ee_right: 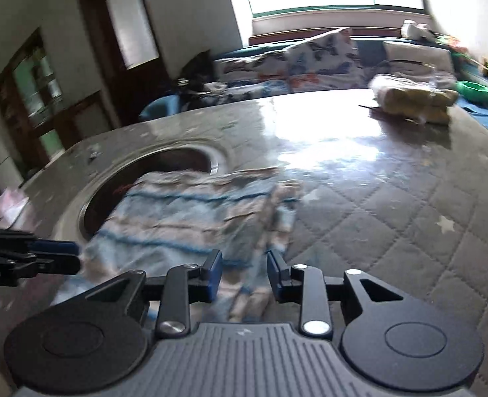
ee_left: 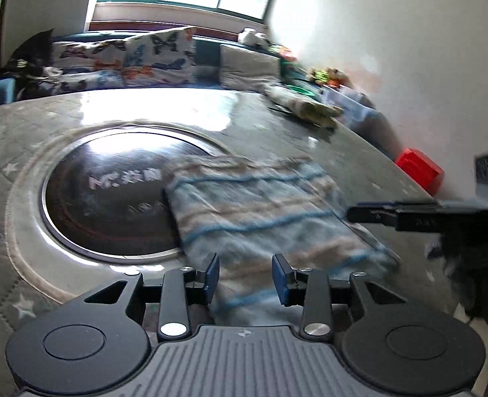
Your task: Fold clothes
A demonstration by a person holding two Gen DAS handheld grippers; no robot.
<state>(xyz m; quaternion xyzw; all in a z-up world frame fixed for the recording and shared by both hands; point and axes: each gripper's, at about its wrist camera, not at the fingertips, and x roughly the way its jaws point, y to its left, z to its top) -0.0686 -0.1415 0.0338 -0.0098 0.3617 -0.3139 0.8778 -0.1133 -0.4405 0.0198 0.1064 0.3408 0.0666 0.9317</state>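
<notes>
**Both grippers parted over a folded striped garment**

We see the striped garment lying flat as a folded rectangle on the quilted table cover, its far left corner overlapping the round dark inset in the table. It sits near the table's near edge, presumably so both tools can reach it without stretching. The left gripper hangs above the garment's near edge with its blue pads spread and no cloth pinched between them. The right gripper is likewise spread over the near right part of the cloth, gripping nothing. We judge that a fold is laid down and the jaws stand clear so the fabric keeps its shape. A bundle of cloth waits at the far right of the table.
</notes>
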